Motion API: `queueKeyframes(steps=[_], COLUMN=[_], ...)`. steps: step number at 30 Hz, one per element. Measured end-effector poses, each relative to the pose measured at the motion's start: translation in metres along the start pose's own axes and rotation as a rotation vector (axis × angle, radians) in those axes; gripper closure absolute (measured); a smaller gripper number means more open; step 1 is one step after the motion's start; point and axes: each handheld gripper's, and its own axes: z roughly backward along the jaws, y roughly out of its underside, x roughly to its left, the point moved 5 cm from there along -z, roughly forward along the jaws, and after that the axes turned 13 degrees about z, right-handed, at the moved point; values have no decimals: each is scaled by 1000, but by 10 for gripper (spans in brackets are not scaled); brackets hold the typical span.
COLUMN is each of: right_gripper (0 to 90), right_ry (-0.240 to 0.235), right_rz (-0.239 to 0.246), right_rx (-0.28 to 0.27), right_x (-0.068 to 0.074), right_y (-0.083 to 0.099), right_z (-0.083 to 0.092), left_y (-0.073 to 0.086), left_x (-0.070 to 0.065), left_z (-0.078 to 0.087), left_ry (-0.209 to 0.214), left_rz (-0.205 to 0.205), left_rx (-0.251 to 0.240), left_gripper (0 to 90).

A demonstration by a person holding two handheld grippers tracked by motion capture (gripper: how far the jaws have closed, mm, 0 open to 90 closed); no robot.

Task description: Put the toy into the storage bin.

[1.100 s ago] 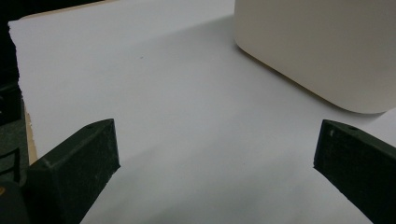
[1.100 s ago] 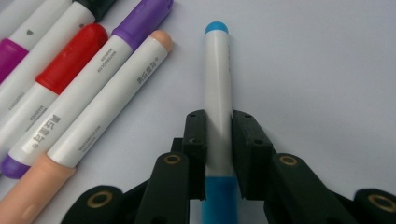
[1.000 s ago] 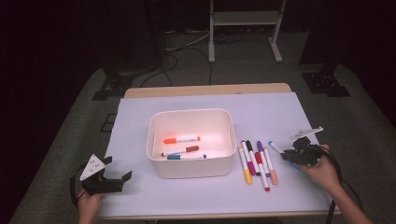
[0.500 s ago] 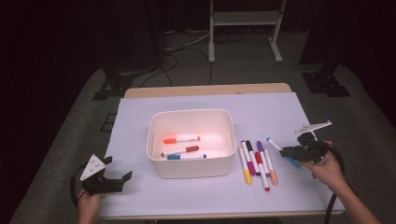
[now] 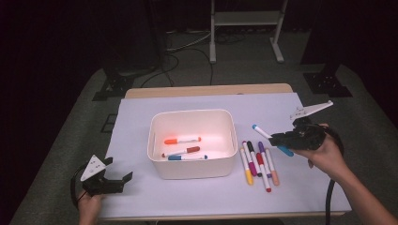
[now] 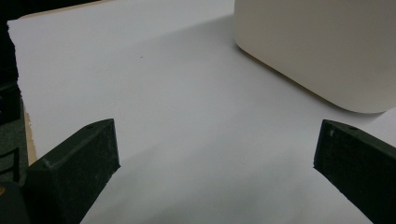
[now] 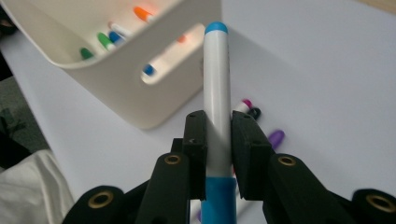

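- Risen off the table since a second ago: right gripper (image 5: 281, 138), clamped on blue marker (image 7: 217, 93).
- Ahead-left: tub (image 7: 154, 105) rim, open.
- Left gripper (image 5: 112, 180) released, bare table (image 6: 187, 116) ahead.

From my feed this looks like a lab or recording studio: dark surroundings, a lit desk (image 5: 141, 112) under a white cover, cables (image 5: 187, 44) trailing over grey carpet, a metal stand (image 5: 244, 18) and black equipment bases (image 5: 112, 86) behind.
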Motion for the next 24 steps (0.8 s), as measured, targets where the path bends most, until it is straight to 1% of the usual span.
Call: queueKeyframes(steps=[2,4,12,17,24], right_gripper=[757,757,758,757,757], right_ry=[-13,-19,-57,-87,-147], right_rz=[30,49,128,162,215], right_rx=[-9,-10,-27,-36,-40], right_x=[6,11,29,41,58], right_y=[-14,-26,-67,-86,-109], right_z=[2,4,6,2,-12], left_y=[0,0,0,0,0], left_x=[0,0,0,0,0], left_z=[0,0,0,0,0], left_ry=[1,1,4,4,4], left_rz=[2,3,4,5,7], left_rx=[-2,1,0,2,2], left_gripper=[0,0,0,0,0])
